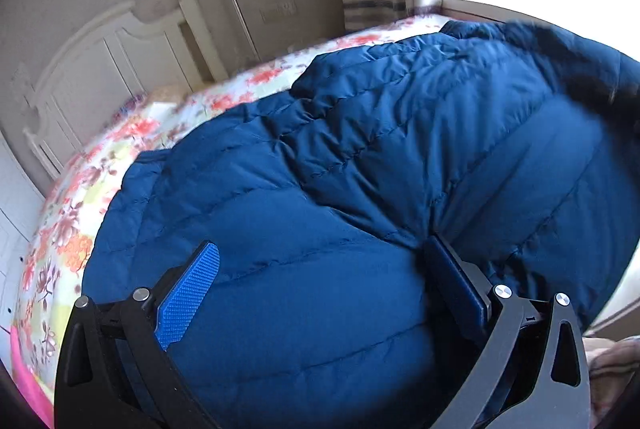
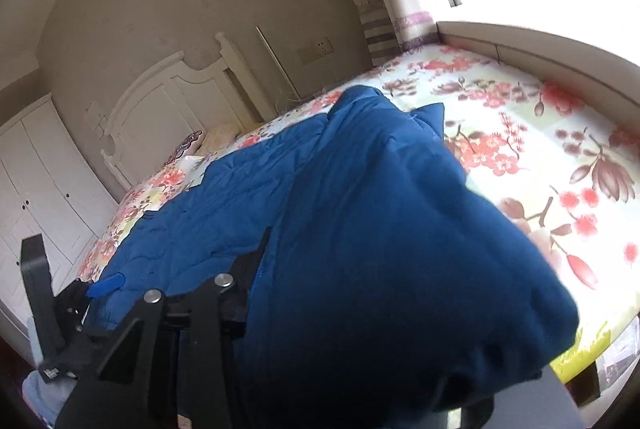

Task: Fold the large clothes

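A large blue quilted jacket (image 1: 380, 133) lies spread over the floral bedsheet (image 1: 80, 213). My left gripper (image 1: 322, 249) is low over its near part, jaws wide apart, and the puffy fabric bulges between them. The left blue pad (image 1: 192, 293) shows its bare face, while the right one is tucked into a crease. In the right wrist view, a thick fold of the jacket (image 2: 380, 249) is raised off the sheet and drapes over my right gripper (image 2: 320, 245). Its left finger (image 2: 256, 261) shows beside the cloth and the other is hidden under it. One pad of my left gripper (image 2: 106, 285) shows at the lower left.
A white headboard (image 2: 160, 109) stands at the far end of the bed and white wardrobe doors (image 2: 44, 185) at the left. A window ledge (image 2: 540, 49) and curtain (image 2: 384, 17) run along the right. Bare floral sheet (image 2: 540, 165) lies right of the jacket. A sleeve (image 1: 612, 361) shows bottom right.
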